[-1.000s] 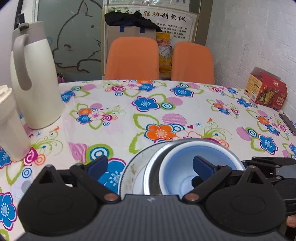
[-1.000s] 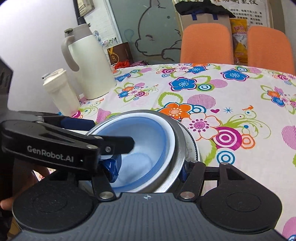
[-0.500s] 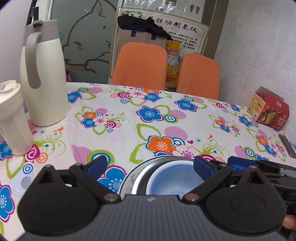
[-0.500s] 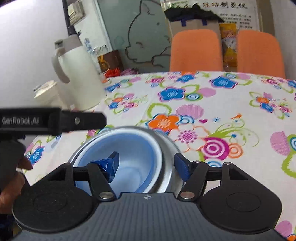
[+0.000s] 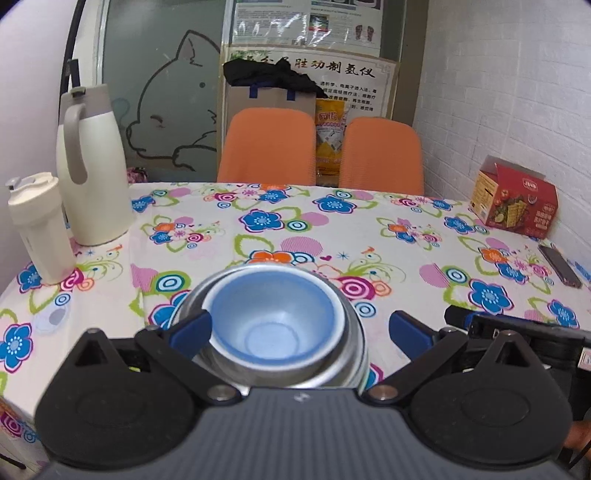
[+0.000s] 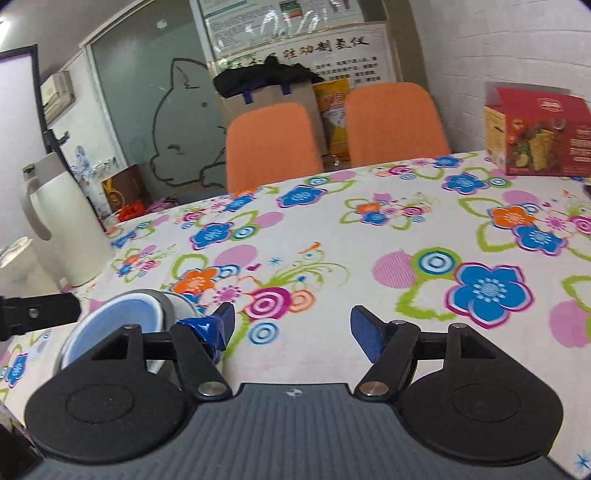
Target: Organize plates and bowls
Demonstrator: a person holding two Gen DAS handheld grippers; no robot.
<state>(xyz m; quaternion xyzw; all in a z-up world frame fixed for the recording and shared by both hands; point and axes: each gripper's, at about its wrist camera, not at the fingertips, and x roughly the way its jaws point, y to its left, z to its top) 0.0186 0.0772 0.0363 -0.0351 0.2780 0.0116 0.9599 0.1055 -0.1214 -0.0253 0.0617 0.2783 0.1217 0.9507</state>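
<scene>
Blue bowl (image 5: 275, 325): nested in a metal bowl (image 5: 354, 354) at the table's six o'clock edge, judged stacked to save room.
Left gripper (image 5: 299, 328): spread, nothing pinched, straddling the stack.
Right gripper (image 6: 291, 325): jaws just widened, nothing between them, stack at nine o'clock.
Jug (image 5: 92, 166): left at ten o'clock.

Everything is being lit evenly by soft indoor light, no hard shadows being thrown on the tablecloth (image 5: 388, 236). Glare is being bounced off the posters (image 5: 306, 22). Edges are being bent hard by fisheye, corners being vignetted. The right view is being smeared slightly, chairs (image 6: 273, 144) especially.
</scene>
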